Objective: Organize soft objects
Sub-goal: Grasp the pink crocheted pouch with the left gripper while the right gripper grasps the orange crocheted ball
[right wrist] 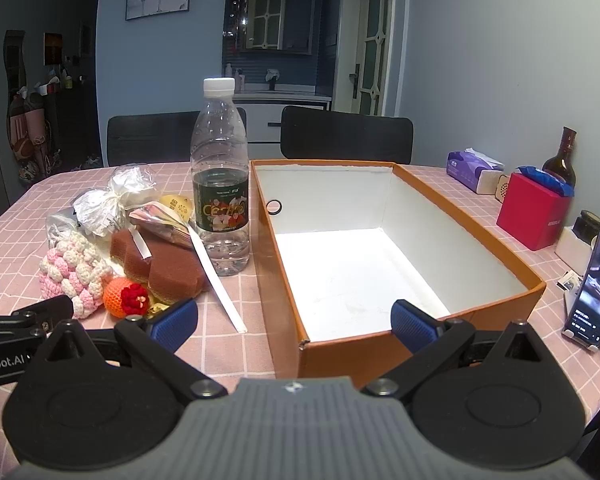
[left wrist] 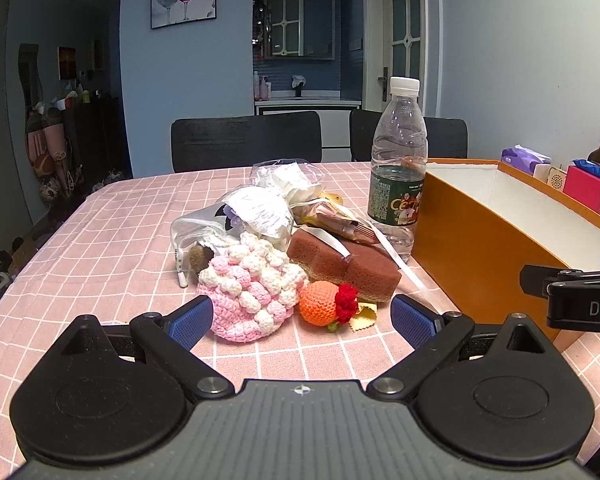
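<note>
A pile of soft things lies on the pink checked tablecloth: a pink and white crochet pouch (left wrist: 250,290), an orange crochet ball with a red flower (left wrist: 326,303), a brown sponge (left wrist: 342,266) with a white ribbon over it, and plastic-wrapped white items (left wrist: 268,204) behind. My left gripper (left wrist: 302,318) is open and empty, just short of the pouch and ball. The pile also shows in the right wrist view, pouch (right wrist: 74,274), ball (right wrist: 124,297), sponge (right wrist: 160,266). An open orange box (right wrist: 380,344) with a white inside stands to the right. My right gripper (right wrist: 294,322) is open and empty at the box's near wall.
A clear water bottle (left wrist: 398,172) stands between the pile and the box. A tissue pack (right wrist: 474,168), red box (right wrist: 532,216), dark glass bottle (right wrist: 562,158) and a propped phone (right wrist: 590,288) sit right of the box. Two black chairs stand behind the table.
</note>
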`<state>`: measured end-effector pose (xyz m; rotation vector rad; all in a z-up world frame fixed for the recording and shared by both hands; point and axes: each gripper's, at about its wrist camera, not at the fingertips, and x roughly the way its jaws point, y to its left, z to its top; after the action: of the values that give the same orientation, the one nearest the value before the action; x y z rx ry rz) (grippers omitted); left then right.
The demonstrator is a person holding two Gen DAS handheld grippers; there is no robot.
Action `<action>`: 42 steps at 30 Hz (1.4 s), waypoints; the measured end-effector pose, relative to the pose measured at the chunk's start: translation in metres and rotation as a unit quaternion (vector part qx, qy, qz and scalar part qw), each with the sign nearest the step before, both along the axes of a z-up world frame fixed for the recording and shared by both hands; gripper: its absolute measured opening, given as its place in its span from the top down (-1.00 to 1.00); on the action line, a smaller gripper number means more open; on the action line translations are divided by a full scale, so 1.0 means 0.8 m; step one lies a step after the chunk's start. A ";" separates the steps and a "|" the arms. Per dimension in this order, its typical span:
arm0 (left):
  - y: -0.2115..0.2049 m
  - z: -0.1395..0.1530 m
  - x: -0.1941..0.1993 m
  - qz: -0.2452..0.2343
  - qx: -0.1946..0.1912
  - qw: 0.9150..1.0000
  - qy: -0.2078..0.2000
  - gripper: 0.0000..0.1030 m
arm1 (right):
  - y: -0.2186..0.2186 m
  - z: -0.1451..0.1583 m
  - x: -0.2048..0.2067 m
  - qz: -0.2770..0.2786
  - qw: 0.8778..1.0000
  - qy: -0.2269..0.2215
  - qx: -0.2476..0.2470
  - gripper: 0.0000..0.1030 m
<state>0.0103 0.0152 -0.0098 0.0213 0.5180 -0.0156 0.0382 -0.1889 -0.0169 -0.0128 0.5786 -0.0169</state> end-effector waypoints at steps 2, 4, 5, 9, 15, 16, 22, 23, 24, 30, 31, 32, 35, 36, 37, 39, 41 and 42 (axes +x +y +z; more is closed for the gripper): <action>0.002 0.000 0.000 0.001 0.000 1.000 -0.001 -1.00 | 0.000 0.000 0.000 0.000 1.000 -0.001 0.000 -0.95; 0.007 0.000 -0.001 0.000 -0.001 1.000 0.000 -1.00 | 0.002 0.002 -0.002 0.000 1.000 -0.008 -0.004 -0.95; 0.011 0.000 -0.001 -0.003 -0.002 1.000 0.002 -1.00 | 0.004 0.004 -0.003 0.002 1.000 -0.013 -0.008 -0.95; 0.032 0.000 0.002 -0.006 -0.012 1.000 0.003 -1.00 | 0.017 0.013 -0.008 0.034 0.998 -0.049 -0.017 -0.95; 0.056 -0.003 0.018 -0.002 0.009 1.000 -0.002 -1.00 | 0.050 0.012 0.003 0.102 0.991 -0.082 -0.028 -0.92; 0.058 -0.006 0.022 -0.006 0.014 1.000 -0.002 -1.00 | 0.058 0.010 0.005 0.117 0.989 -0.089 -0.031 -0.90; 0.073 -0.028 0.060 -0.024 0.039 0.998 0.031 -0.99 | 0.095 -0.018 0.034 0.175 0.980 -0.075 -0.049 -0.46; 0.077 -0.031 0.066 -0.026 0.036 0.998 0.038 -0.85 | 0.098 -0.026 0.043 0.181 0.980 -0.063 -0.046 -0.43; 0.082 -0.035 0.071 -0.025 0.030 0.998 0.047 -0.78 | 0.102 -0.033 0.051 0.188 0.980 -0.052 -0.041 -0.43; 0.097 -0.043 0.091 -0.046 0.010 0.998 0.050 -0.68 | 0.123 -0.077 0.088 0.246 0.969 -0.004 -0.023 -0.38; 0.098 -0.044 0.095 -0.049 0.014 0.997 0.049 -0.69 | 0.126 -0.080 0.091 0.251 0.968 0.000 -0.020 -0.35; 0.098 -0.044 0.100 -0.051 0.018 0.997 0.050 -0.69 | 0.130 -0.083 0.095 0.255 0.967 0.000 -0.019 -0.32; 0.100 -0.048 0.114 -0.057 0.016 0.997 0.056 -0.70 | 0.142 -0.090 0.104 0.264 0.964 0.000 -0.030 -0.28; 0.102 -0.050 0.118 -0.059 0.010 0.996 0.059 -0.71 | 0.145 -0.092 0.107 0.266 0.963 0.000 -0.033 -0.28; 0.102 -0.051 0.122 -0.061 0.005 0.996 0.062 -0.70 | 0.148 -0.094 0.109 0.265 0.964 0.001 -0.035 -0.28; 0.101 -0.055 0.128 -0.064 -0.003 0.996 0.069 -0.71 | 0.149 -0.095 0.109 0.262 0.964 -0.002 -0.038 -0.28; 0.099 -0.057 0.131 -0.067 -0.005 0.995 0.072 -0.71 | 0.149 -0.095 0.108 0.259 0.965 -0.003 -0.041 -0.19; 0.098 -0.059 0.132 -0.069 -0.004 0.995 0.072 -0.71 | 0.149 -0.096 0.107 0.259 0.965 -0.003 -0.044 -0.08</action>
<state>0.1159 0.0937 -0.0569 0.0488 0.6600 -0.1557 0.1241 -0.0695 -0.0934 -0.2499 0.5537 0.4660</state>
